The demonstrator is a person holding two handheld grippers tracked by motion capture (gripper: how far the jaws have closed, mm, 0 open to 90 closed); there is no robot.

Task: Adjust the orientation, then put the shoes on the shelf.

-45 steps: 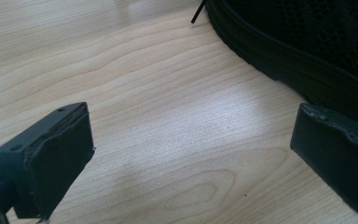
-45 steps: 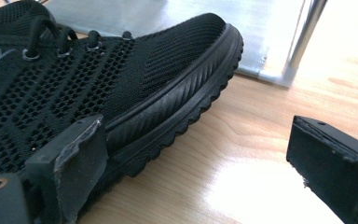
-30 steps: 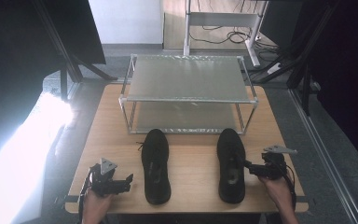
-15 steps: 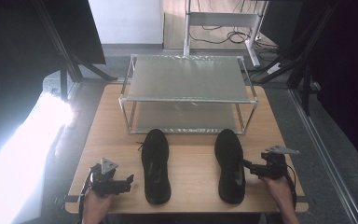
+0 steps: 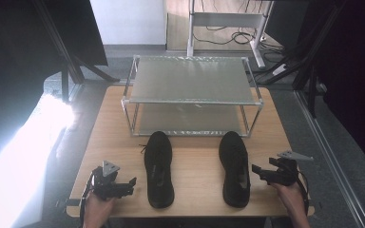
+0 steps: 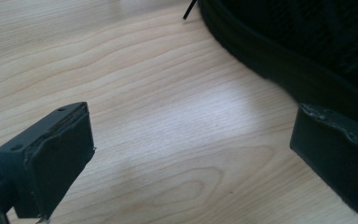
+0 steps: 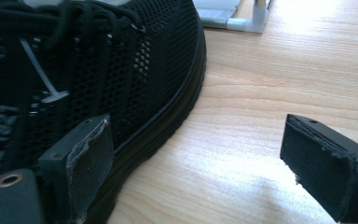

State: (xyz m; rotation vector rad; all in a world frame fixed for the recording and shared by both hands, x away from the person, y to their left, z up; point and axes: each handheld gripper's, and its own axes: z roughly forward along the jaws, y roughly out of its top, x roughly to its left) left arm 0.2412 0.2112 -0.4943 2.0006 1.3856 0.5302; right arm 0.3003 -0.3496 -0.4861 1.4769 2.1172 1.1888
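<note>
Two black mesh shoes lie side by side on the wooden table (image 5: 197,190), toes pointing away from me. My left gripper (image 5: 130,186) rests open near the front edge, just left of the left shoe (image 5: 159,171). In the left gripper view the left gripper (image 6: 191,135) has bare wood between its pads and the left shoe's (image 6: 307,46) sole just beyond. My right gripper (image 5: 257,173) sits right of the right shoe (image 5: 234,168). Its jaws have just been opening. In the right gripper view the right gripper (image 7: 193,149) has wood between its pads, and the right shoe (image 7: 98,60) lies behind the left pad.
A two-shelf metal rack (image 5: 190,102) stands at the back of the table, just beyond the shoes' toes; its foot (image 7: 242,18) appears in the right gripper view. Dark stands and cables surround the table. Strong glare falls on the floor at the left.
The right shoe's toe has shifted slightly to the left. Both hands have stayed almost where they were.
</note>
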